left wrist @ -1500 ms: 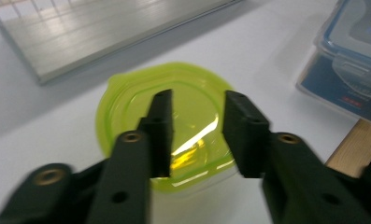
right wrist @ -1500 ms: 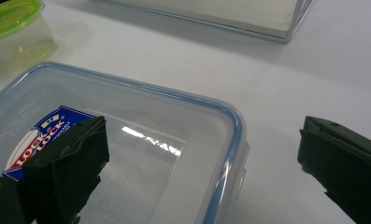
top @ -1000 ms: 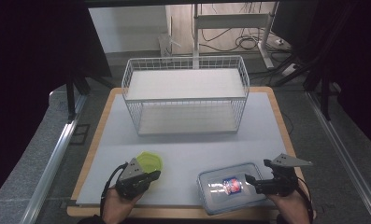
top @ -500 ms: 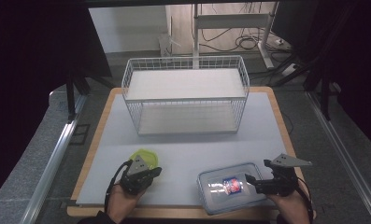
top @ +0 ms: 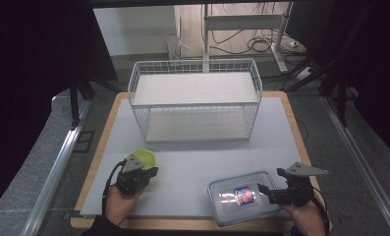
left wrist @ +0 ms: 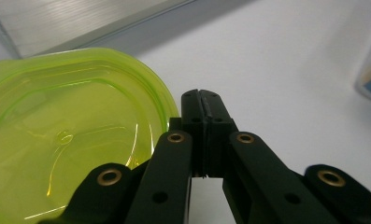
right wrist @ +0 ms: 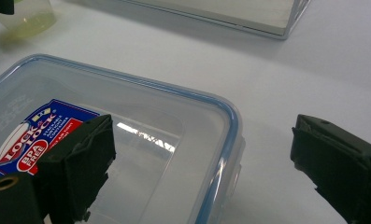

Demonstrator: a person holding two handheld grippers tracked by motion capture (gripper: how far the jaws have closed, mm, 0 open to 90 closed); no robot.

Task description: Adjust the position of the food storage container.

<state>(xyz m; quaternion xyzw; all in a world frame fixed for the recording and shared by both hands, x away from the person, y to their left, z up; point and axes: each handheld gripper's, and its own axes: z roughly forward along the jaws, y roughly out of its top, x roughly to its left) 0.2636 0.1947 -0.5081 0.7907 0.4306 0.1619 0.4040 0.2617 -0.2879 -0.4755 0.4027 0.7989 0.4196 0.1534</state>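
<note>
A lime-green translucent container (top: 144, 157) (left wrist: 66, 135) lies on the white mat at the front left. My left gripper (top: 151, 172) (left wrist: 203, 105) is just beside its rim, jaws pressed together with nothing between them. At the front right sits a clear lidded box (top: 232, 199) (right wrist: 141, 140) with a blue rim and a red-and-blue label. My right gripper (top: 271, 180) (right wrist: 204, 135) is open wide over the box's right edge. One jaw is above the lid and the other is over the mat beside it.
A white wire basket shelf (top: 195, 98) with two tiers stands at the back middle of the wooden-edged table (top: 294, 128). White mat lies between the two containers and in front of the basket. Dark floor, cables and stands surround the table.
The left gripper has turned and edged forward beside the green container, which now sits slightly farther left and back. The right gripper and the clear box have not moved.
</note>
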